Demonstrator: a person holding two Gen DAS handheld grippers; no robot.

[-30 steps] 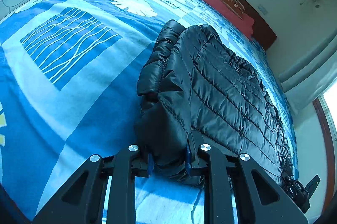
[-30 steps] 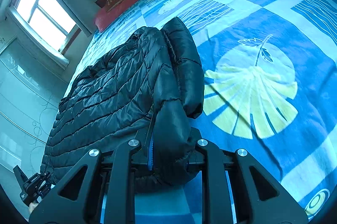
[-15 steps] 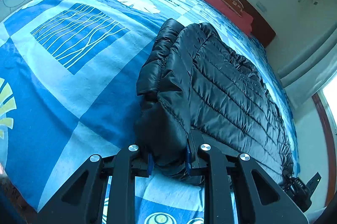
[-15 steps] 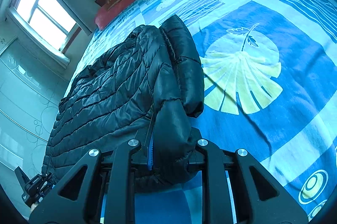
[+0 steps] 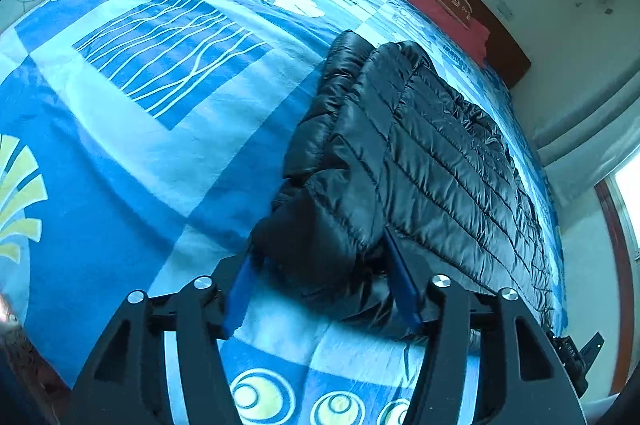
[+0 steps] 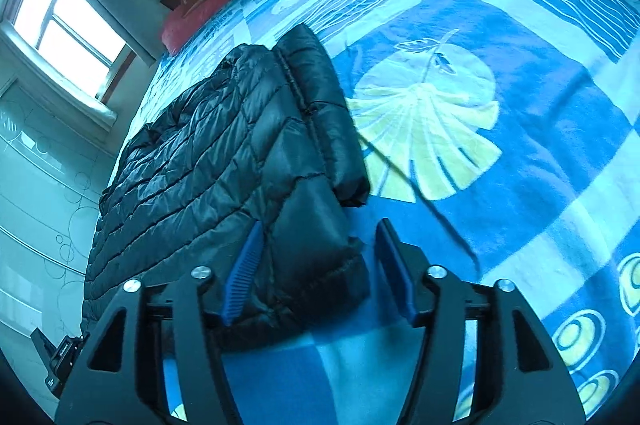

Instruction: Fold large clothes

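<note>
A black quilted puffer jacket [image 5: 440,153] lies folded lengthwise on the bed, a sleeve tucked along its edge. My left gripper [image 5: 320,265] sits at one near corner of the jacket. Its jaws are opening, and the puffy corner lies loose between the blue pads [image 5: 240,285]. In the right wrist view the same jacket [image 6: 208,153] fills the left half. My right gripper [image 6: 320,237] straddles the other near corner. Its jaws are opening too: the fabric leans on the left pad [image 6: 244,273] and a gap shows at the right pad.
A blue blanket [image 5: 140,145] with leaf and ring patterns covers the bed, with wide bare stretches beside the jacket. A red pillow [image 6: 212,5] lies against the wooden headboard at the far end. A window [image 6: 68,21] and walls stand close by.
Both grippers were shut on the jacket's near corners. Now both sets of jaws stand apart and the corners rest loose on the blanket. The bed pattern has shifted slightly in both views.
</note>
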